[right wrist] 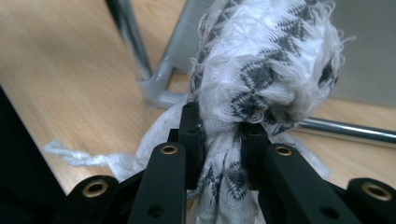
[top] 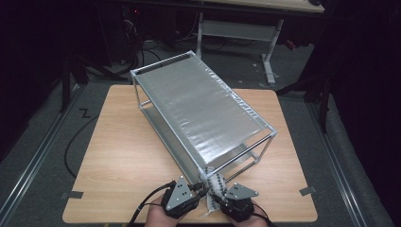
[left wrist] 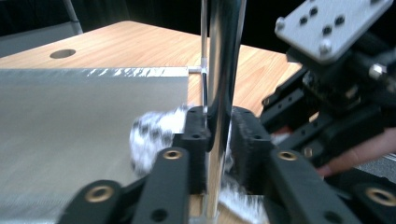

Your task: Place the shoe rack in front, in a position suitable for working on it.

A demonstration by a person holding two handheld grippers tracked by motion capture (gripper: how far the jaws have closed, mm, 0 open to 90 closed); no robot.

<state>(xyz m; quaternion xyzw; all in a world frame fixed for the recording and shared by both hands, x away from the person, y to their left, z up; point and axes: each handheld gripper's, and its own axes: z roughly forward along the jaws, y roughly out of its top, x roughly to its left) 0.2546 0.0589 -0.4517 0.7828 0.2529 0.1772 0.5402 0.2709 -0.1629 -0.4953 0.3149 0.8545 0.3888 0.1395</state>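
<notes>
Near edge of the wooden table [top: 118, 156], both my grippers crowded at the front corner of the metal rack [top: 198, 111].

Right gripper [right wrist: 219, 140]: jaws narrow, clamped on the black-and-white patterned cloth [right wrist: 261, 70]. The cloth bunches up in a thick wad above the pads, frayed threads trailing onto the tabletop to the left. In the high view the cloth [top: 215, 187] hangs along the rack's near corner post, between the two grippers.

Left gripper [left wrist: 217, 135]: jaws set either side of the rack's chrome post [left wrist: 224, 70]. The right pad sits close against it; I cannot tell whether the left pad still presses. Some cloth [left wrist: 152, 135] shows behind the left jaw.

Room to move: broad bare tabletop to my left, a narrower strip to the right of the rack. Very little table remains behind my hands before the near edge.

In the way: the rack's post and lower rails [right wrist: 345, 128] just beyond the cloth; right gripper [left wrist: 336, 93] sits just beside the left one.
</notes>
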